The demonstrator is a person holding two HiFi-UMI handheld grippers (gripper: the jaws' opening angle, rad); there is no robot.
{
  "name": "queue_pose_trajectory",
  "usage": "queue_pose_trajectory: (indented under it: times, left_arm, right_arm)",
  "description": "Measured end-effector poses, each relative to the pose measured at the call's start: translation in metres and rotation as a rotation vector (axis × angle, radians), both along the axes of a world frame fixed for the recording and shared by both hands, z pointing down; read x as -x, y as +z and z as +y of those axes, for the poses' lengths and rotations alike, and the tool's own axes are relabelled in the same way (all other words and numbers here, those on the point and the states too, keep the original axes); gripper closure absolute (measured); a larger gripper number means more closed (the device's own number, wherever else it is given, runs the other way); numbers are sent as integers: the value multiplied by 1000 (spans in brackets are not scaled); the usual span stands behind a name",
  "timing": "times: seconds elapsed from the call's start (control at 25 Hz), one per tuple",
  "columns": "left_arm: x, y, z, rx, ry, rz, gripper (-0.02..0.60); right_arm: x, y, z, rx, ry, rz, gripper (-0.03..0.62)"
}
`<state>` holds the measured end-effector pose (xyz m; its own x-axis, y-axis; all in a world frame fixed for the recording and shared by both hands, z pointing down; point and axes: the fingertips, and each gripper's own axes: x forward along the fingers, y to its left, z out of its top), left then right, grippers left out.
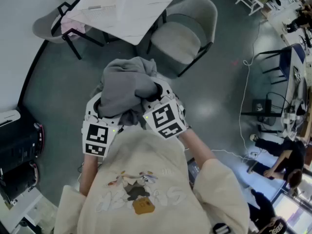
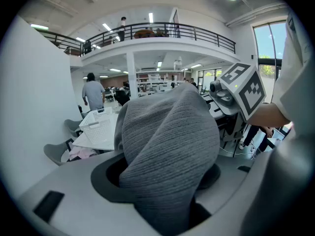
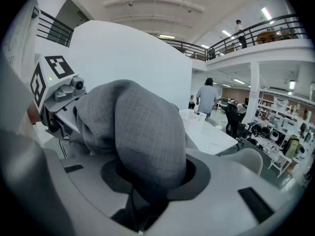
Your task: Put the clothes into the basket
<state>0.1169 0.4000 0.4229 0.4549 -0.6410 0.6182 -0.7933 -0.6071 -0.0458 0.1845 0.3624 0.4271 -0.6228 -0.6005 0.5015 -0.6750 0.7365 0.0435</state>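
- The person is holding both forearms forward from cream sleeves, bringing the left tool point(image 1: 100, 116) and the right tool point(image 1: 163, 106) close together at the middle of the head view, above the dark floor point(image 1: 214, 91).
- The marker cubes are tilting towards each other, the left one lower left of centre and the right one just right of centre.
- The left tool is clamping a thick fold of the grey knitted garment point(image 1: 129, 89). Its jaws are standing fairly wide apart, with cloth filling the gap between them.
- The right tool is pinching another fold of the same garment, with its jaws standing closer together.
- The garment is bunching up in a mound over both tools, off the floor and bridging them.
- The white basket point(image 2: 100, 126) is sitting on the white counter point(image 1: 146, 13) at the upper middle of the head view, well apart from the garment.
- A grey chair point(image 1: 183, 35) is standing just right of the counter.
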Motion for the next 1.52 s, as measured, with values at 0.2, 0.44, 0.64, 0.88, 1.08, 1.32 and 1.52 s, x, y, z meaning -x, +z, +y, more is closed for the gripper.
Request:
queue_pose_trajectory:
  times: [0.2,0.44,0.64,0.88,1.08,1.32,1.52]
  left_arm:
    - [6,2,-2,-3,-19,-1,310]
    - [18,9,6,11,-50,1,310]
    - [27,20,18,35,-53,2,310]
    - [47,40,34,93,-51,65,310]
    - [83,36,25,79,-34,73,310]
    - [128,30,10,59,-14,68,310]
    - [149,24,-12,41,6,56,310]
  right_arm:
    - [7,2,-2,-6,-15,-5,464]
    - [19,9,5,20,-34,-30,462]
    - [29,21,17,56,-43,-20,462]
    - [51,38,31,97,-79,44,462]
    - [87,35,24,103,-71,48,462]
    - [131,29,10,86,-54,39,462]
    - [151,26,-9,79,-17,14,462]
